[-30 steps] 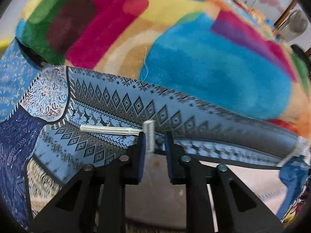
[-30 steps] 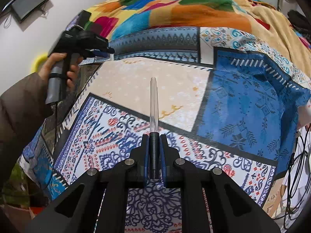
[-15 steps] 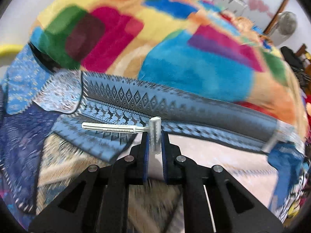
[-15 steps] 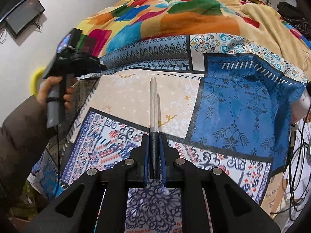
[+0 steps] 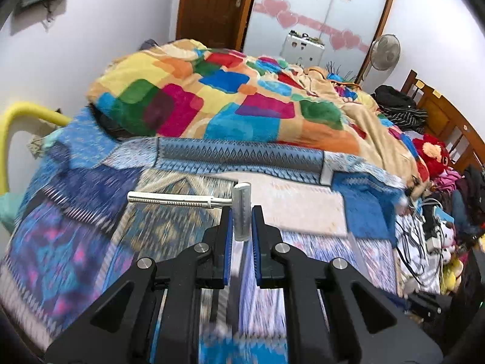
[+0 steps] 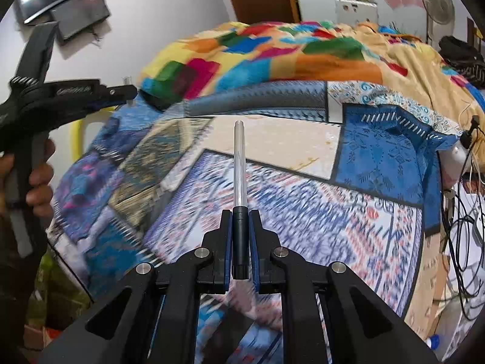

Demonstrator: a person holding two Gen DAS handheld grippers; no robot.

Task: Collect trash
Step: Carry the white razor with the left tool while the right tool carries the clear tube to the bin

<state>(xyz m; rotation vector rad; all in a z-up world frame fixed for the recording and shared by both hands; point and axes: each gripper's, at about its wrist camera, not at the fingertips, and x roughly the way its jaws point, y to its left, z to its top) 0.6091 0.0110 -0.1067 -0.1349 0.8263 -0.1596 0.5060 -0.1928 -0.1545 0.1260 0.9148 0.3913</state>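
Left wrist view: left gripper (image 5: 242, 227) clamped on the head of a white razor (image 5: 241, 212), handle sticking out left, held above the patterned bedspread (image 5: 303, 206). Right wrist view: right gripper (image 6: 241, 233) clenched on a pen (image 6: 239, 188), clear barrel pointing forward over the bedspread; left gripper raised at far left.
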